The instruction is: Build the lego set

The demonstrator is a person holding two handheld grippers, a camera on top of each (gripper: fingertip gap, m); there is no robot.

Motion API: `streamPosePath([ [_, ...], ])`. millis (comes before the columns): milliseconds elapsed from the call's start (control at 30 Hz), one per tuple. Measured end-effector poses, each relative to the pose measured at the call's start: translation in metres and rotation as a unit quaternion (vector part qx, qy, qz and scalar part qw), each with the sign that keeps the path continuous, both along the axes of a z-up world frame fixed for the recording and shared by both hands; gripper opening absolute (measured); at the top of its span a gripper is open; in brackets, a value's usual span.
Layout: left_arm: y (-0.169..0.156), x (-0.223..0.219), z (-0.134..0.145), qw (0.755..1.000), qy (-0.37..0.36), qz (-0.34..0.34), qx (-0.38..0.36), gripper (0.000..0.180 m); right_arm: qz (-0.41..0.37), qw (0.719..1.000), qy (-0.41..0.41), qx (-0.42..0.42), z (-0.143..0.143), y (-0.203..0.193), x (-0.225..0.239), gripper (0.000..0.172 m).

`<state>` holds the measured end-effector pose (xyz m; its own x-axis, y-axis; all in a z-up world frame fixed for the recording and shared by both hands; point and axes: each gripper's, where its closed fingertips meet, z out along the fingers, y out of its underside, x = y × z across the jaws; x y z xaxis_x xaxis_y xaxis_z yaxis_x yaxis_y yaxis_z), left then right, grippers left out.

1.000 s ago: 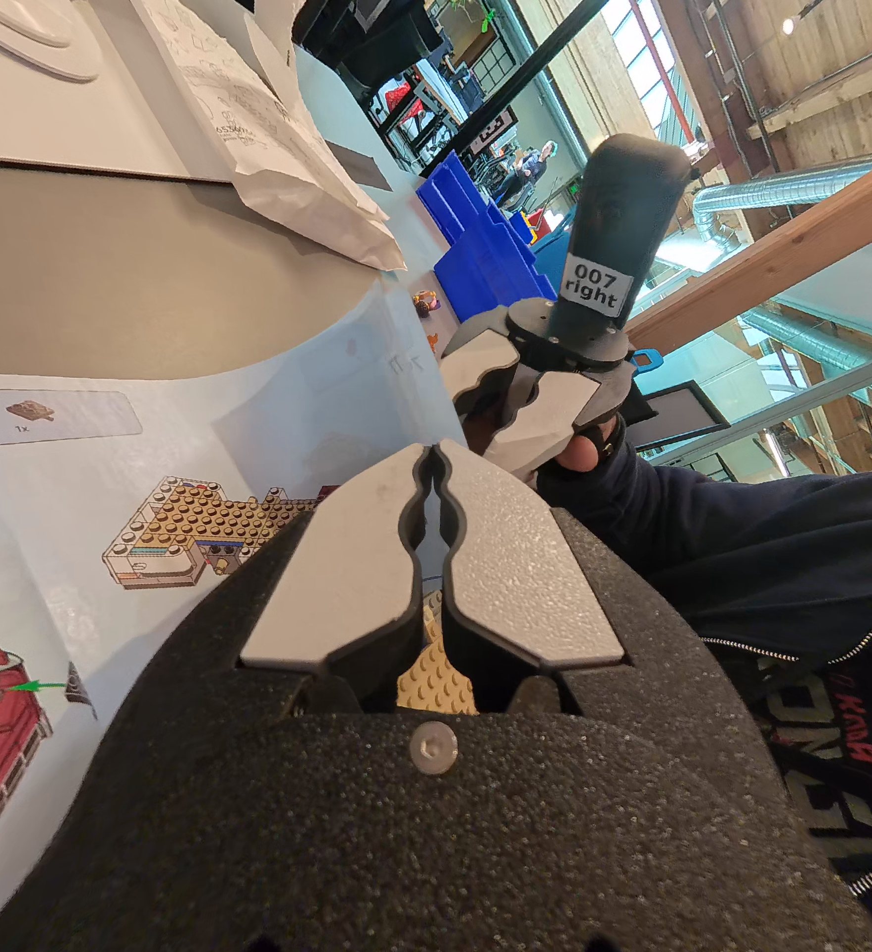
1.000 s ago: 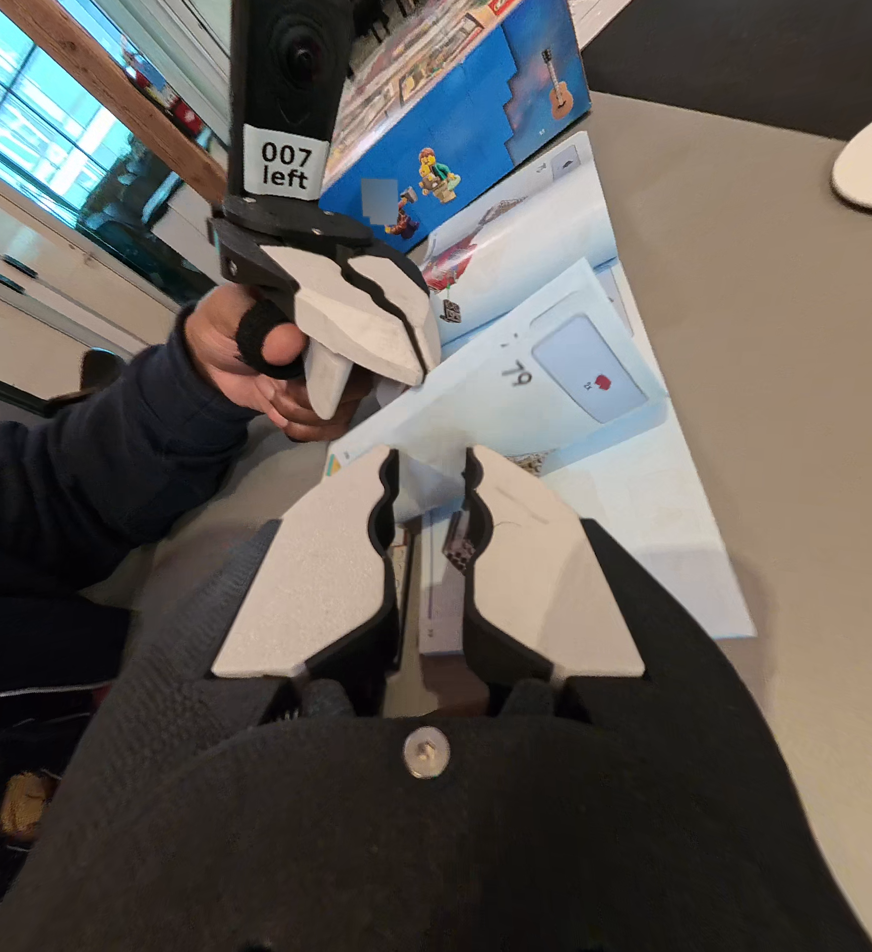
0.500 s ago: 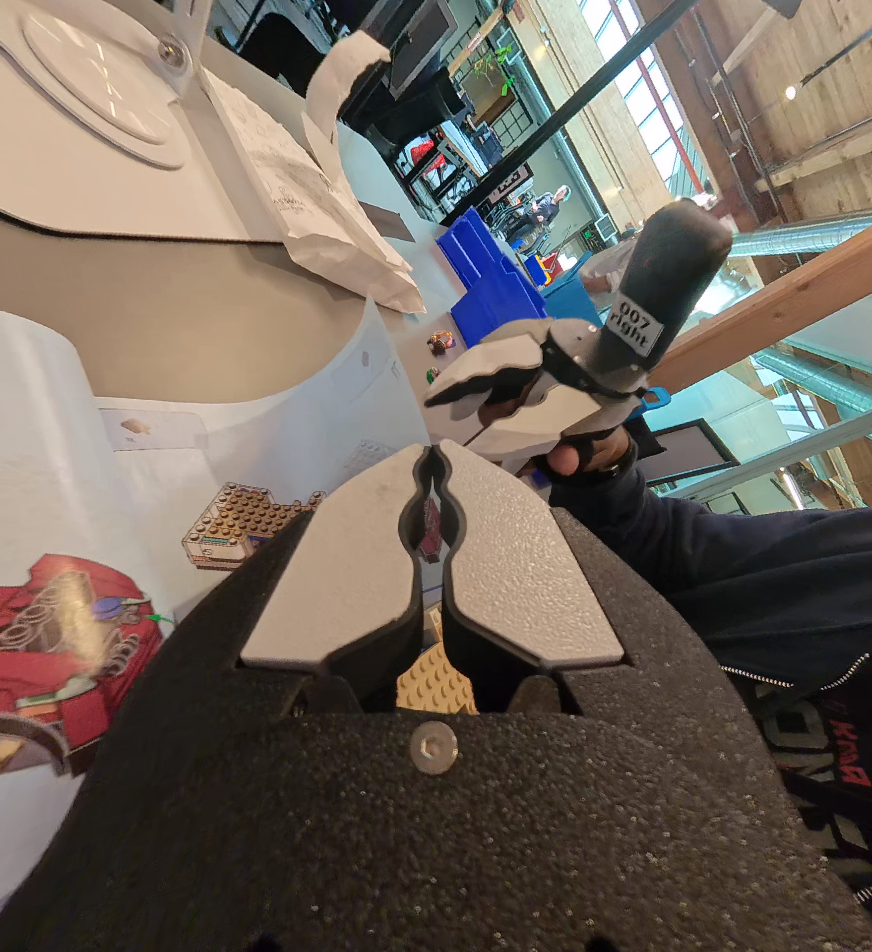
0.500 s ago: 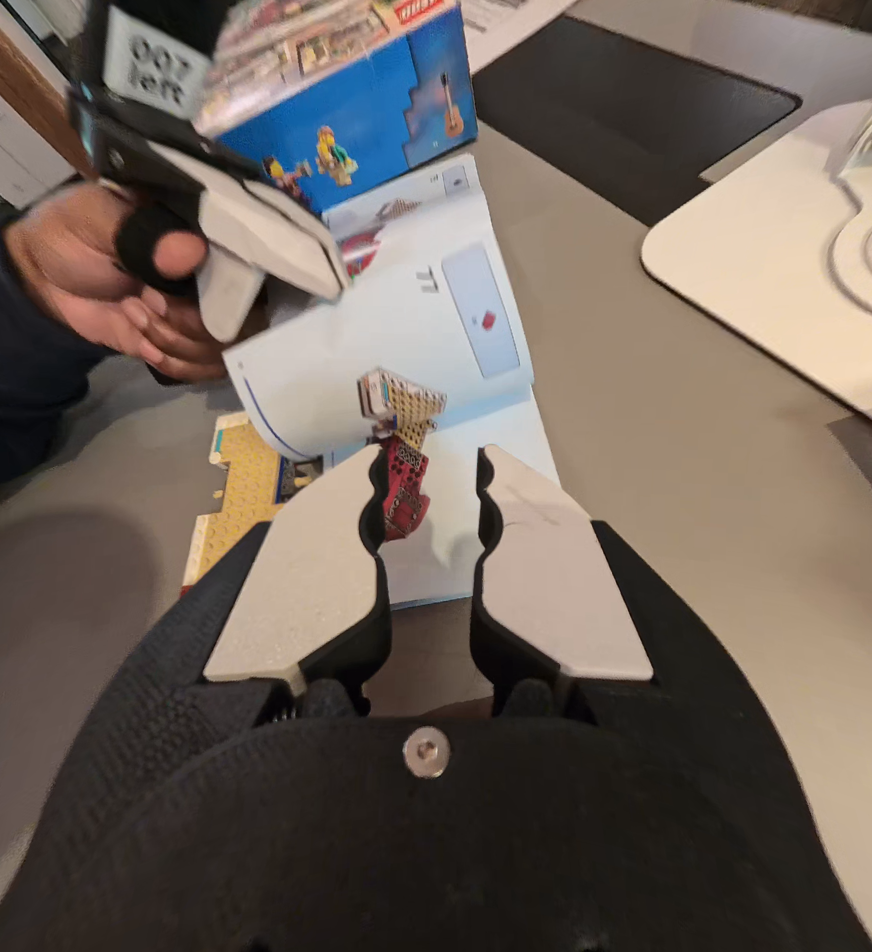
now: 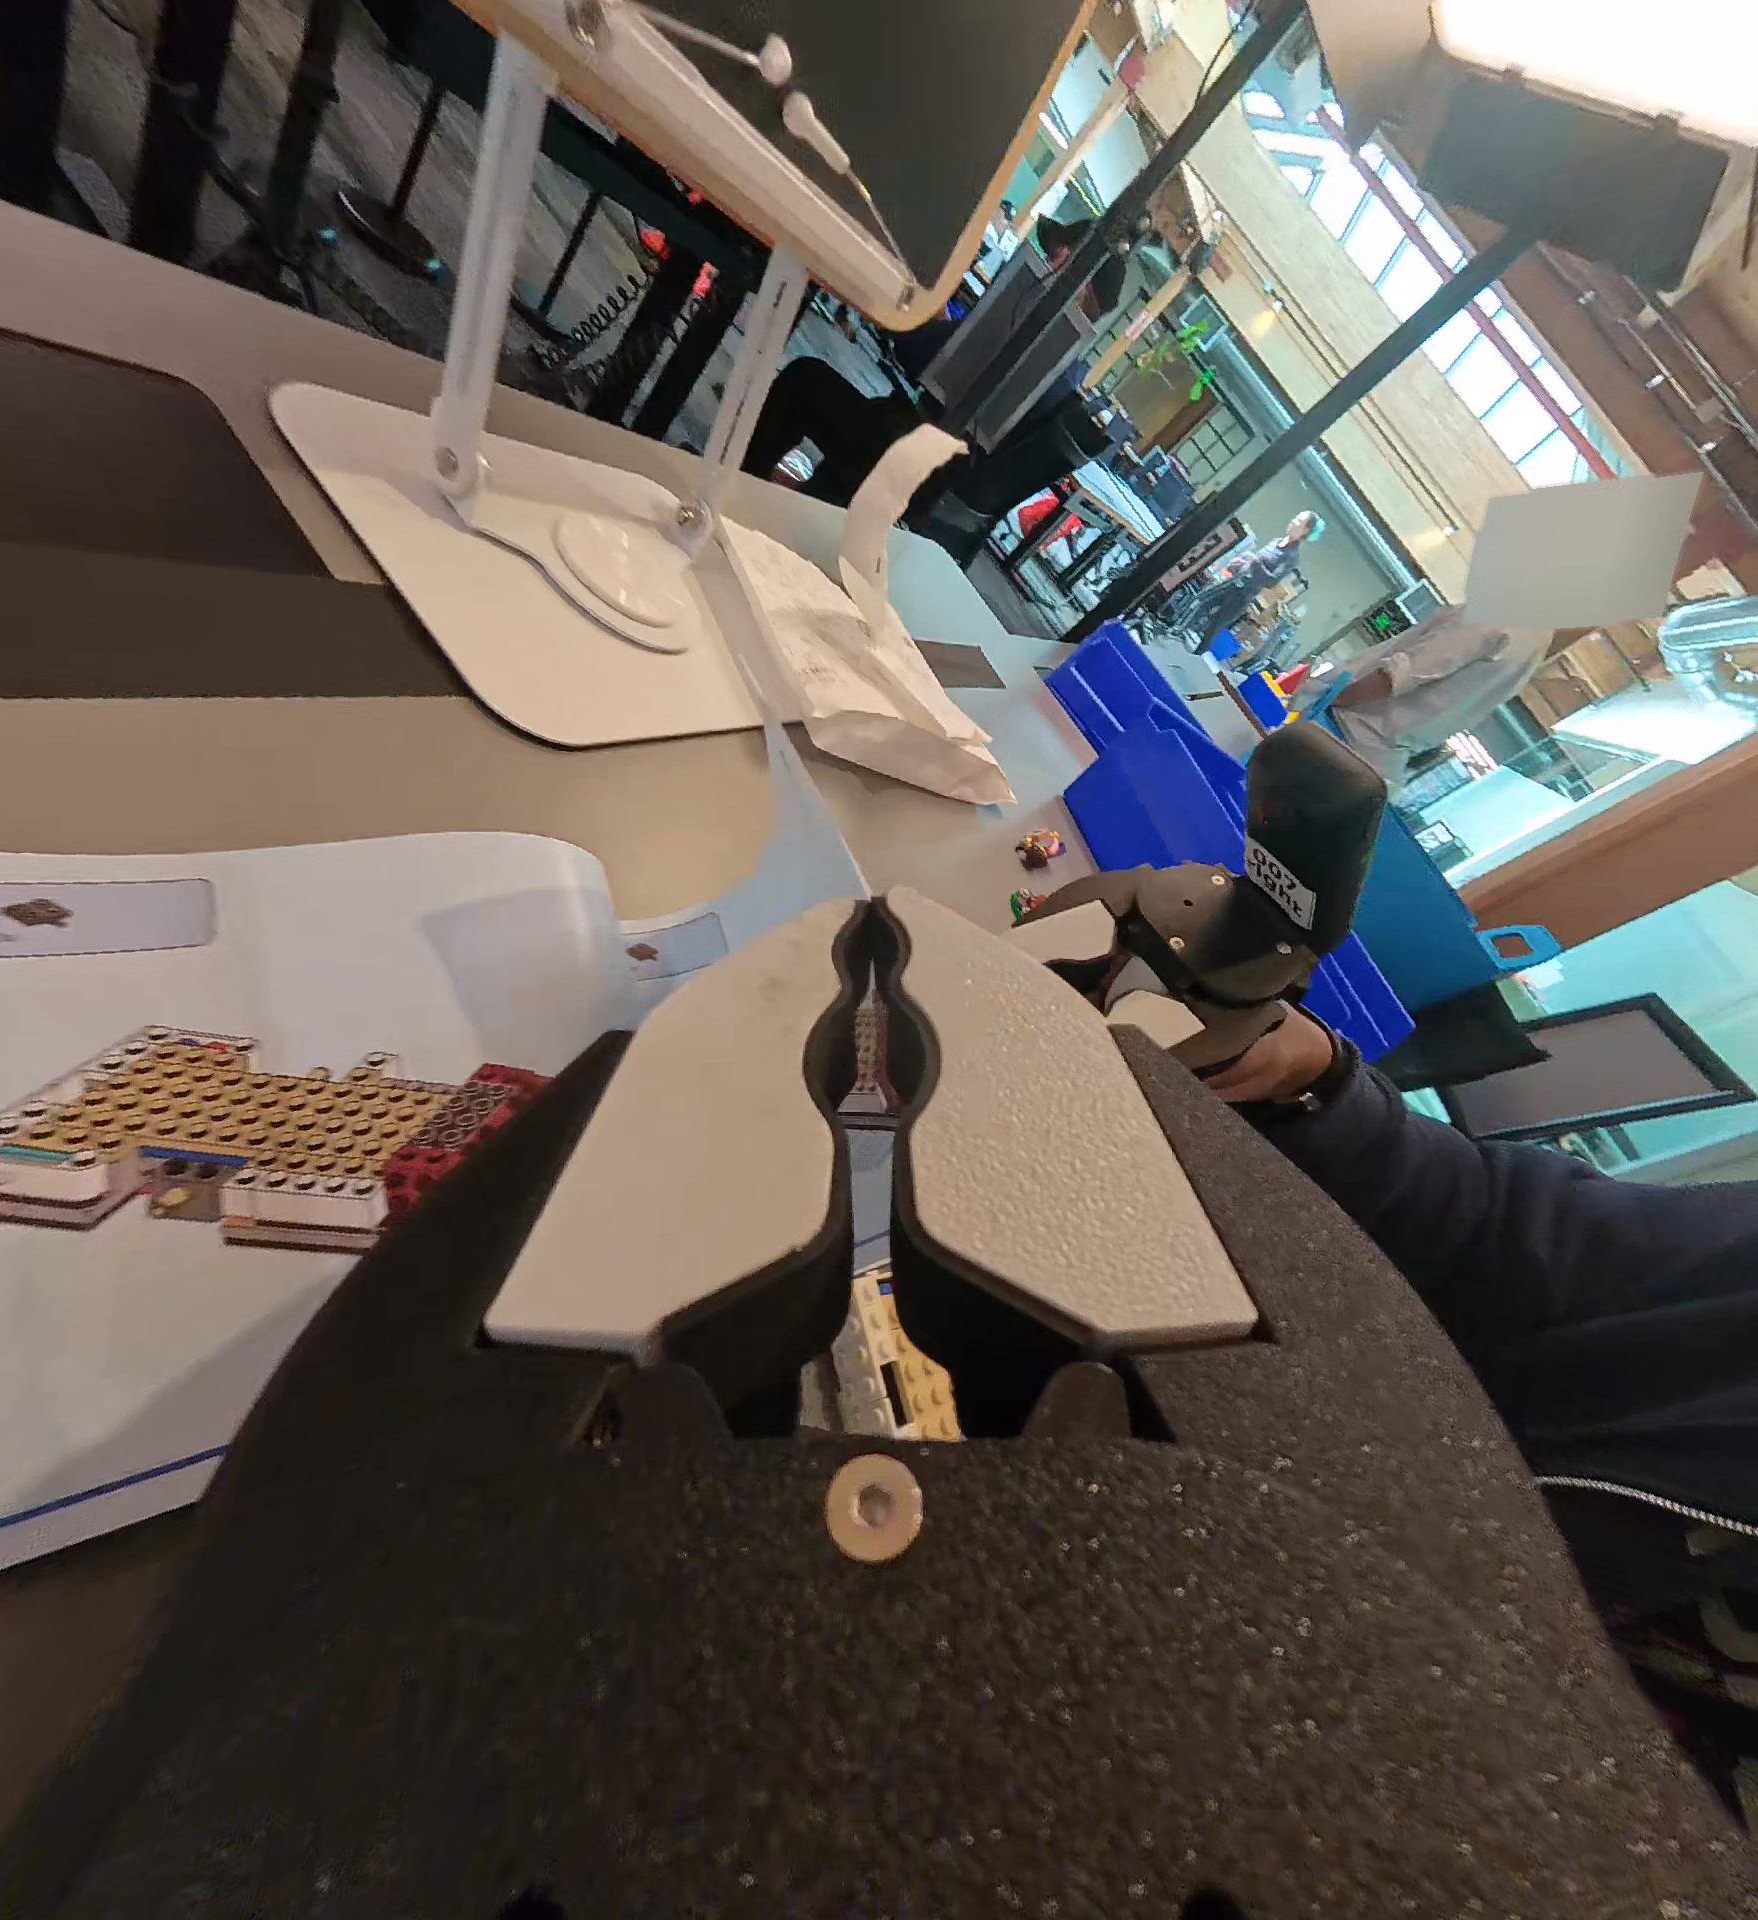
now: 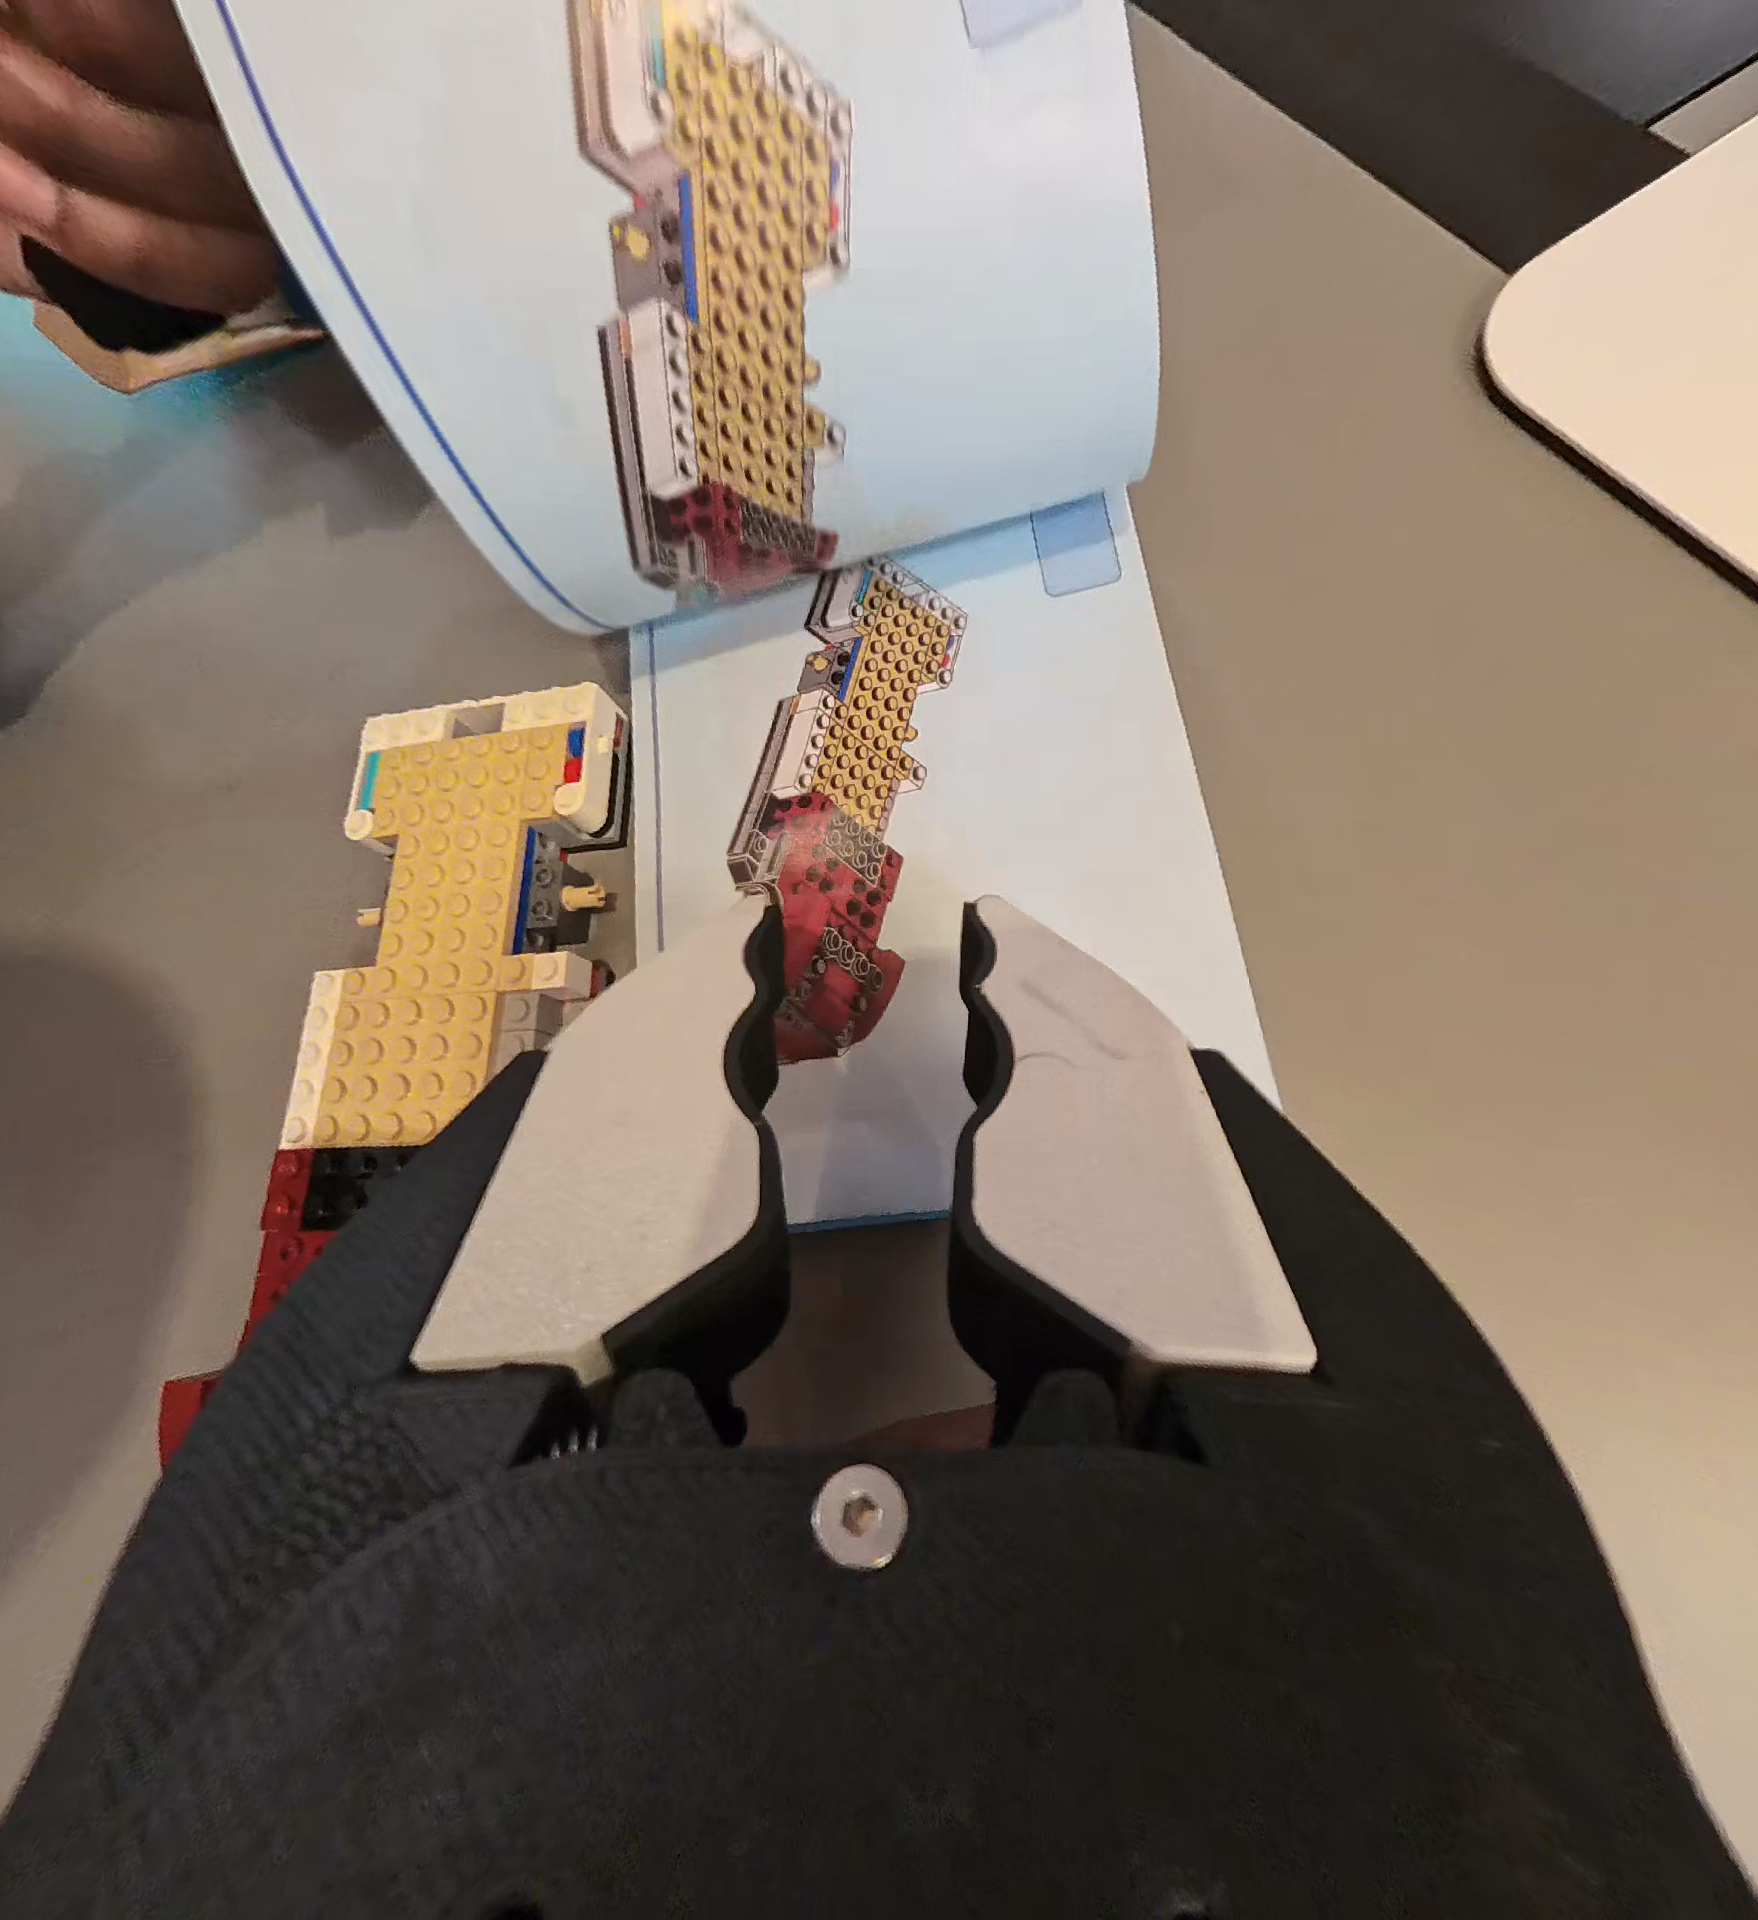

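Instruction booklet (image 6: 1062, 779) lies open on a grey counter (image 6: 1477, 831) in a tall, window-lit workshop hall. One page (image 6: 958, 260) is curled up off the spread and arches over it.

At far left of the left wrist view, a dark mat (image 5: 75, 468) covers part of the counter. Next to it stands the white base of a tilted stand (image 5: 542, 623), then a crumpled white paper bag (image 5: 854, 675), two small toy figures (image 5: 1041, 847) and blue bins (image 5: 1166, 769) near the far edge.

The left tongs (image 5: 872, 914) are closed, and the thin edge of the lifted page runs into their tips. A hand (image 6: 54, 177) shows behind the curl at upper left of the right wrist view.

Just left of the booklet, a tan, white and dark red brick model (image 6: 449, 883) sits flat on the counter, close beside the booklet's left edge. The right tongs (image 6: 870, 925) hover over the flat lower page, moderately open, with nothing between the pads but the printed drawing beneath.

To the right of the booklet, grey counter runs on to the rounded corner of the white base (image 6: 1685, 364).
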<state>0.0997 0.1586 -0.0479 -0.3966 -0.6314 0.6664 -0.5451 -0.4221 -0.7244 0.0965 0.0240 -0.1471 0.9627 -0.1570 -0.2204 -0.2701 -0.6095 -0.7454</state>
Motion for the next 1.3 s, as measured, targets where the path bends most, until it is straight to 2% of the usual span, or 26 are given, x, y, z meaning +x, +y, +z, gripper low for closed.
streamPosePath([
  [267, 0.032, 0.001, 0.006, 0.997, -0.007, 0.068, 0.034, 0.0, 0.01, 1.0, 0.009, -0.006, -0.006, 0.002, -0.006, 0.033],
  [600, 0.049, 0.003, -0.001, 0.993, 0.007, 0.099, 0.064, 0.0, 0.014, 1.0, 0.002, -0.003, -0.004, 0.009, -0.005, 0.032],
  [800, 0.052, 0.003, -0.005, 0.99, 0.013, 0.111, 0.087, 0.0, 0.025, 1.0, -0.006, 0.007, 0.006, 0.044, 0.001, 0.031],
  [1100, 0.058, 0.0, -0.002, 0.988, 0.012, 0.126, 0.091, 0.0, 0.061, 0.998, -0.009, -0.016, -0.005, 0.105, 0.002, 0.031],
  [1300, 0.066, -0.011, 0.007, 0.978, -0.004, 0.145, 0.149, 0.018, 0.058, 0.998, -0.026, -0.005, 0.001, 0.112, 0.004, 0.03],
])
